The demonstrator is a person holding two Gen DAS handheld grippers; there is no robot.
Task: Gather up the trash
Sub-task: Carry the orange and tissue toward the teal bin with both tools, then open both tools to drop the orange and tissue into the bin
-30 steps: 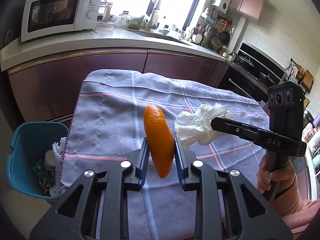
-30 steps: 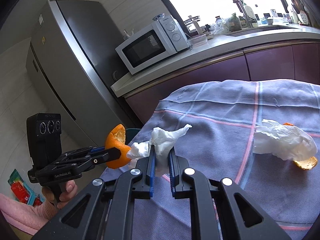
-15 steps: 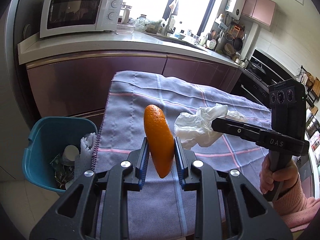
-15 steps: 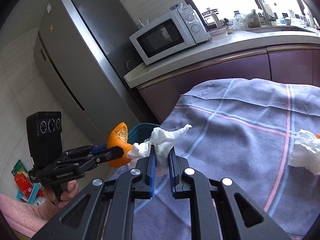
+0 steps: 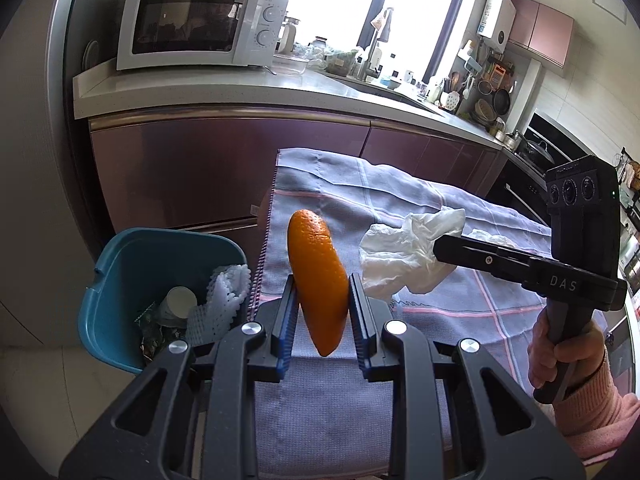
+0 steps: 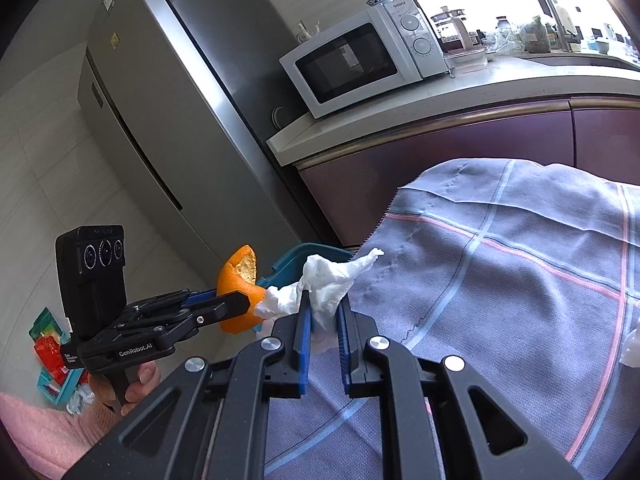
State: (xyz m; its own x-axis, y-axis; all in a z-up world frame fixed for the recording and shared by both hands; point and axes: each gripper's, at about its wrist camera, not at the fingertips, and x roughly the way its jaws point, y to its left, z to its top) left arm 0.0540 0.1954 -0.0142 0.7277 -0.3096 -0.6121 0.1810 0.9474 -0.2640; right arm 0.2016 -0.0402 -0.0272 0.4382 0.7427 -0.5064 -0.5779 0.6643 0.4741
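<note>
So with your left gripper (image 5: 322, 308) pinching the peel (image 5: 318, 280) and right gripper (image 6: 322, 320) clamping the tissue (image 6: 328, 284), get both over the bin (image 5: 120, 264) at far left before letting go.

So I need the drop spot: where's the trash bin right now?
In the left wrist view the teal bin sits on the floor at lower left, beside the edge of the cloth-covered table, in front of the cabinets.

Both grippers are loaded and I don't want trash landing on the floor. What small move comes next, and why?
Probably carry the left gripper a little further left, over the teal bin, before opening. It is shut on the orange peel, which hangs above the cloth's edge, not the bin. The right gripper, shut on the crumpled tissue, can follow.
</note>
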